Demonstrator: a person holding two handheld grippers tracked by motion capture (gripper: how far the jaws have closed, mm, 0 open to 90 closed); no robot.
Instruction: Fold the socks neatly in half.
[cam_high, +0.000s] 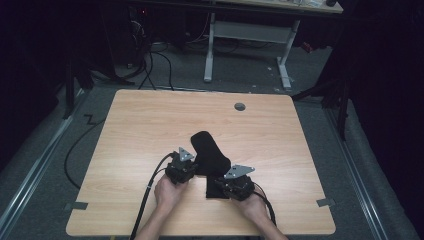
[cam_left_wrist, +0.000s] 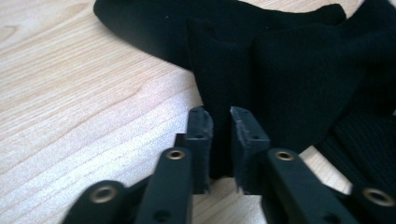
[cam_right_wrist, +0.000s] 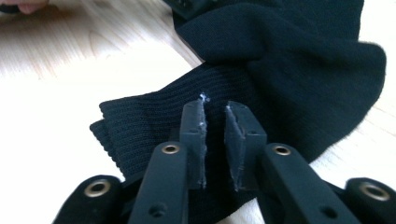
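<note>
A black sock (cam_high: 207, 150) lies bent on the wooden table (cam_high: 140, 125), toe end away from me and ribbed cuff near the front. My left gripper (cam_high: 194, 166) is at the sock's left edge. In the left gripper view its jaws (cam_left_wrist: 220, 116) are shut on a raised fold of the sock (cam_left_wrist: 289, 60). My right gripper (cam_high: 220, 182) is at the cuff end. In the right gripper view its jaws (cam_right_wrist: 215, 109) stand a narrow gap apart over the ribbed cuff of the sock (cam_right_wrist: 140, 121); whether the pads press on the fabric I cannot tell.
A round grey grommet (cam_high: 240, 106) sits near the table's far edge. Both hands come in over the front edge, and a black cable (cam_high: 150, 195) trails from the left gripper. Beyond the table stands a white desk frame (cam_high: 250, 35) on the grey floor.
</note>
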